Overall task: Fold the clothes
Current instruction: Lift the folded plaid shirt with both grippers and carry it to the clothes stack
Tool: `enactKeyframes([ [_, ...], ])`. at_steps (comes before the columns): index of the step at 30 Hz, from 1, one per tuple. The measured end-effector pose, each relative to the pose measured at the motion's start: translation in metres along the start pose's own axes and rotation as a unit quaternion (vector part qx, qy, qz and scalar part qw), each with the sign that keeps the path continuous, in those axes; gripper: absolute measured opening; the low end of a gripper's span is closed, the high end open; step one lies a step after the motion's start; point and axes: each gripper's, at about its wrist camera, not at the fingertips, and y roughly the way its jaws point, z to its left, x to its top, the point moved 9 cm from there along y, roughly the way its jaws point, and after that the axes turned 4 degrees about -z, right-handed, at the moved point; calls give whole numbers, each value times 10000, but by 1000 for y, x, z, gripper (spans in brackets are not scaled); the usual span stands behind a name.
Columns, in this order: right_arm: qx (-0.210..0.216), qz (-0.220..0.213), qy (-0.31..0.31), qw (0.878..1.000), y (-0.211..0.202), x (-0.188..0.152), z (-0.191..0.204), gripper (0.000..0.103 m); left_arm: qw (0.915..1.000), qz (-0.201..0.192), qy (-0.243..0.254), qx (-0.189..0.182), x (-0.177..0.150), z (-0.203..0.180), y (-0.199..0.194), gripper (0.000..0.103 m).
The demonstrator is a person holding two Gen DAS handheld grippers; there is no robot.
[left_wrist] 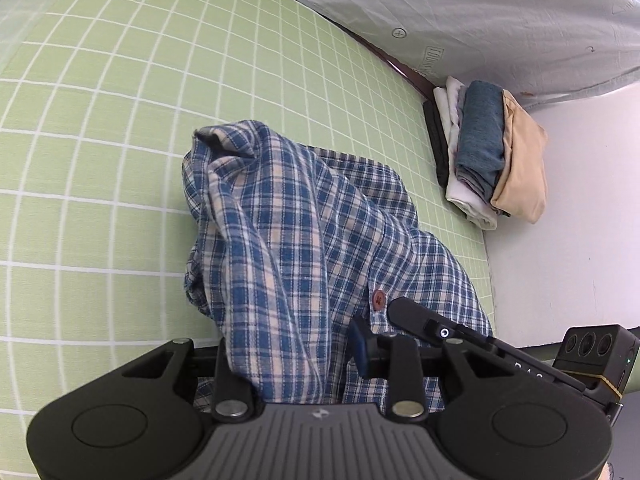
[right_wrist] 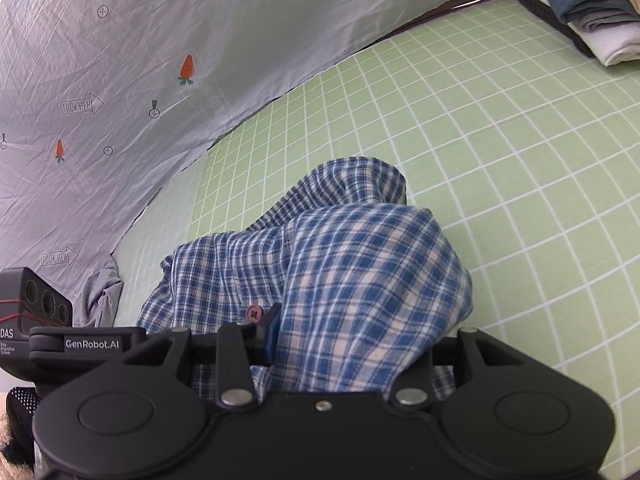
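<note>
A: Where is the plaid shirt (left_wrist: 288,240) right now?

B: It hangs bunched from both tools over the green checked bed sheet (left_wrist: 100,160). Its lower folds lie on the sheet, while the upper part is lifted into two ridges.

A: What is the left hand-held gripper (left_wrist: 294,354) doing?

B: Its jaws are pinching a thick fold of the blue and cream cloth. The fabric fills the gap between the fingers, and one blue pad (left_wrist: 360,344) shows at the right of the fold. A reddish button (left_wrist: 378,298) sits just beyond that pad.

A: And the right hand-held gripper (right_wrist: 348,350)?

B: The same: it is clamped on a bundle of the shirt, which drapes over the right finger and hides it. The blue pad (right_wrist: 272,332) on the left finger presses the cloth, with a pink-red button (right_wrist: 254,313) just beside it.

A: Anything else on the bed?

B: A stack of folded clothes (left_wrist: 484,152) lies near the far edge, well apart from the shirt, with a tan piece beside a teal one. A grey sheet printed with carrots (right_wrist: 120,80) hangs behind the bed
</note>
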Motion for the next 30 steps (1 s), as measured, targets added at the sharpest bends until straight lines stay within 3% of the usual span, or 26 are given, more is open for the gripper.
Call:
enactKeyframes([
  [7, 174, -186, -516, 9983, -71, 64, -117, 42, 9991, -355, 158, -152, -11, -124, 86, 35],
  [12, -57, -533, -981, 9937, -136, 127, -190, 42, 9965, -316, 570, -515, 2, -234, 149, 35],
  [17, -83, -1068, -1429, 9839, -194, 220, -237, 42, 9854, -676, 1117, -1094, 56, -346, 182, 35],
  [20, -174, -1647, -1891, 9679, -221, 295, -243, 42, 9730, -1149, 1408, -1423, 112, -409, 190, 35],
  [21, -242, -1851, -2087, 9600, -226, 322, -243, 44, 9680, -1334, 1525, -1480, 133, -428, 194, 35],
  [22, -383, -2073, -2262, 9510, -228, 349, -245, 53, 9641, -1513, 1616, -1469, 153, -443, 197, 38],
  [23, -541, -2298, -2437, 9407, -229, 377, -247, 61, 9625, -1714, 1665, -1284, 175, -453, 205, 50],
  [24, -850, -2554, -2618, 9268, -227, 403, -251, 80, 9608, -1922, 1703, -1049, 199, -462, 214, 69],
  [25, -1252, -2740, -2762, 9127, -221, 425, -256, 87, 9600, -2076, 1706, -784, 215, -461, 222, 75],
  [26, -1650, -2917, -2896, 8966, -217, 445, -259, 86, 9590, -2211, 1698, -509, 230, -457, 229, 75],
  [27, -2059, -3077, -2994, 8794, -213, 458, -262, 86, 9571, -2344, 1688, -234, 244, -453, 236, 75],
  [28, -2546, -3376, -3124, 8507, -212, 468, -263, 86, 9542, -2476, 1677, 42, 259, -449, 243, 75],
  [30, -3063, -3969, -3343, 7981, -212, 465, -260, 86, 9583, -2392, 1541, 277, 270, -432, 255, 74],
])
